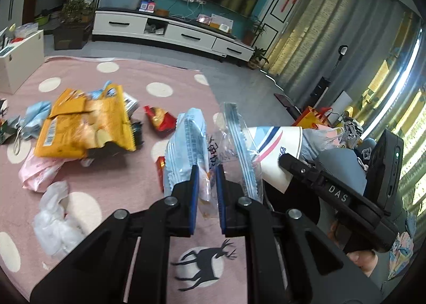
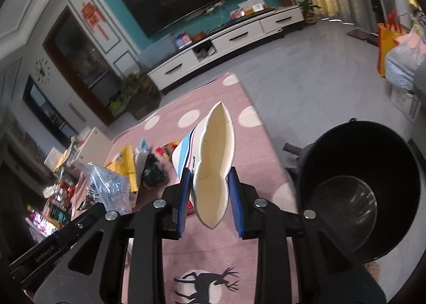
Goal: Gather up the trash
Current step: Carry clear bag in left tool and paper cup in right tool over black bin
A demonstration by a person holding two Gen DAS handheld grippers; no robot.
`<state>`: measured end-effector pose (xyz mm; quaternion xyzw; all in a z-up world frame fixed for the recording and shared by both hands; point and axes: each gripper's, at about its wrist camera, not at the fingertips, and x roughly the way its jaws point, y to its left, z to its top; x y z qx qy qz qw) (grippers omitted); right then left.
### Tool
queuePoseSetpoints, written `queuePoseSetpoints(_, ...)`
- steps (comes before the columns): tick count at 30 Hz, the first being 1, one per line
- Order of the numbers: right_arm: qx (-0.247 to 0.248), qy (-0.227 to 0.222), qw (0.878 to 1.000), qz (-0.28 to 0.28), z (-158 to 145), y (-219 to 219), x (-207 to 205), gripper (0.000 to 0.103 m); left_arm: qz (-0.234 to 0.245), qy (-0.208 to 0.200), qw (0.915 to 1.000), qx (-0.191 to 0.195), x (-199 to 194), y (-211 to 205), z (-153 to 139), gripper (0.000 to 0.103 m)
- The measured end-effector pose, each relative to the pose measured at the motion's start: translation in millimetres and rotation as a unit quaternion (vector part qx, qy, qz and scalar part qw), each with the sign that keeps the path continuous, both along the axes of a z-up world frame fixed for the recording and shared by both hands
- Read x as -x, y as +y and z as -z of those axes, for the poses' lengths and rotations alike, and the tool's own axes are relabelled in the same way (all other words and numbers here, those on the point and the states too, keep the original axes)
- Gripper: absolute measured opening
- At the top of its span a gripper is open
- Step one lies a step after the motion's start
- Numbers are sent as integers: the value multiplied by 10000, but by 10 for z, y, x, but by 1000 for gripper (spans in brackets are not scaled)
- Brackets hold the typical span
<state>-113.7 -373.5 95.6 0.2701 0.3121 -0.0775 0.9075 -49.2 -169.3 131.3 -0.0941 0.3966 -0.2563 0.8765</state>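
left gripper (image 1: pixel 207 171): pinching clear plastic wrapper (image 1: pixel 202 144), lifted above pink rug (image 1: pixel 127 184) | right gripper (image 2: pixel 209 179): pinching squashed paper cup (image 2: pixel 215 160), held above the rug, near black bin (image 2: pixel 359 189) | yellow chip bag (image 1: pixel 82 123): lies on rug with other wrappers

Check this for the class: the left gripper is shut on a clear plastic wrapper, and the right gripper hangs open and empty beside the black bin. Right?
Not quite. The right gripper is not empty: the right wrist view shows it squeezing a flattened paper cup. The left gripper is shut on the clear plastic wrapper, and the black bin stands beside.
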Motion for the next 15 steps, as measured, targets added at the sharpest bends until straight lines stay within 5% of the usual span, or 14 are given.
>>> queuePoseSetpoints(15,607,162,9914,1145,2,-469,300,29,659,77,9978,2,-118,-787,40,14)
